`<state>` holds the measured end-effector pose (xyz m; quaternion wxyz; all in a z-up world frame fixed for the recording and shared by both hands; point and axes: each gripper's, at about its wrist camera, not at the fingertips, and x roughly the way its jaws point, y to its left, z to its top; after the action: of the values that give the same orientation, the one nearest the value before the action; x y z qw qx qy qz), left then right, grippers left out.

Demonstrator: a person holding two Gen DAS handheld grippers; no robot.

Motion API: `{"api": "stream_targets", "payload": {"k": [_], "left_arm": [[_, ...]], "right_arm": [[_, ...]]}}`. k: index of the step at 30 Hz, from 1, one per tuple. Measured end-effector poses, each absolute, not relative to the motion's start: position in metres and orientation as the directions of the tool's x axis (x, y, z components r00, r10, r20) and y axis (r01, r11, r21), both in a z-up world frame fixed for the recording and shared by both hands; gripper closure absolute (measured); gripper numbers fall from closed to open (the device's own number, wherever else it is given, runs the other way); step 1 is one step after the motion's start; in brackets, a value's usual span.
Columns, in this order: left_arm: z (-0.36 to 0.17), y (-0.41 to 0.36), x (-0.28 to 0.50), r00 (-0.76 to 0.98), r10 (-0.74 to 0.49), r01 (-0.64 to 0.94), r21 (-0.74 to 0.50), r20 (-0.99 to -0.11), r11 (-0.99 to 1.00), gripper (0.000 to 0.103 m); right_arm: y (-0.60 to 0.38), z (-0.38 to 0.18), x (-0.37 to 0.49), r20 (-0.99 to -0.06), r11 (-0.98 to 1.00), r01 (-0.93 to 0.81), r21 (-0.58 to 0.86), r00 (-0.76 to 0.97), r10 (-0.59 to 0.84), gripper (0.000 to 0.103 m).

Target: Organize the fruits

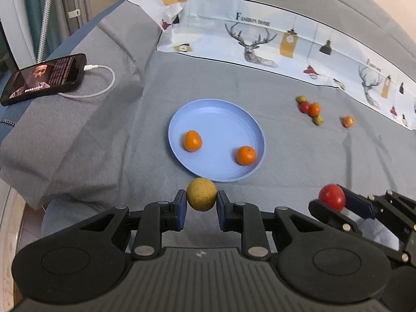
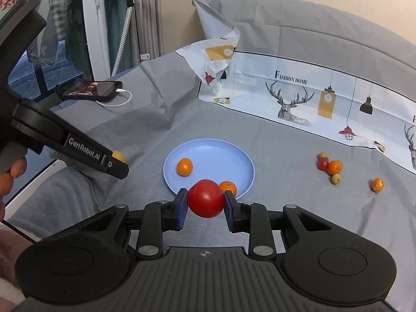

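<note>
A light blue plate lies on the grey cloth with two oranges in it. My left gripper is shut on a yellow-brown round fruit, just short of the plate's near rim. My right gripper is shut on a red tomato, near the plate; it also shows in the left wrist view at the right. The yellow fruit shows beside the left gripper in the right wrist view. A cluster of small fruits and a lone orange lie to the right.
A phone with a white charging cable lies on folded grey cloth at the left. A printed white sheet with deer drawings stands along the back. The table edge is at the lower left.
</note>
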<state>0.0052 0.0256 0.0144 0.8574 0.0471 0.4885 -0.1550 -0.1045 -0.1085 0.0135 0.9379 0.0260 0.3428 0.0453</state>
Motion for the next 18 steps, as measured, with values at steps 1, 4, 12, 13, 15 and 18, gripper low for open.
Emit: {"api": "stream_targets", "payload": {"k": [1, 4, 12, 13, 15, 18], "left_arm": [[0.013, 0.025, 0.010, 0.473, -0.218, 0.308, -0.071, -0.854, 0.949, 0.076], [0.006, 0.020, 0.026, 0.467, -0.206, 0.300, -0.065, -0.860, 0.952, 0.076], [-0.022, 0.001, 0.076, 0.438, -0.163, 0.282, -0.036, -0.884, 0.959, 0.076], [-0.025, -0.001, 0.082, 0.433, -0.165, 0.285, -0.039, -0.886, 0.958, 0.076], [-0.032, -0.007, 0.093, 0.430, -0.154, 0.287, -0.027, -0.889, 0.958, 0.076], [-0.042, -0.015, 0.110, 0.432, -0.141, 0.291, -0.010, -0.891, 0.957, 0.076]], "right_arm": [[-0.110, 0.012, -0.101, -0.644, 0.994, -0.067, 0.081, 0.758, 0.103, 0.072], [-0.111, 0.004, -0.088, -0.656, 0.994, -0.066, 0.083, 0.748, 0.104, 0.072], [-0.115, -0.022, -0.045, -0.695, 0.993, -0.066, 0.101, 0.710, 0.118, 0.072], [-0.115, -0.025, -0.038, -0.698, 0.992, -0.068, 0.103, 0.705, 0.121, 0.072], [-0.116, -0.033, -0.025, -0.707, 0.992, -0.075, 0.106, 0.696, 0.128, 0.072], [-0.117, -0.042, -0.005, -0.718, 0.990, -0.078, 0.116, 0.683, 0.138, 0.072]]}}
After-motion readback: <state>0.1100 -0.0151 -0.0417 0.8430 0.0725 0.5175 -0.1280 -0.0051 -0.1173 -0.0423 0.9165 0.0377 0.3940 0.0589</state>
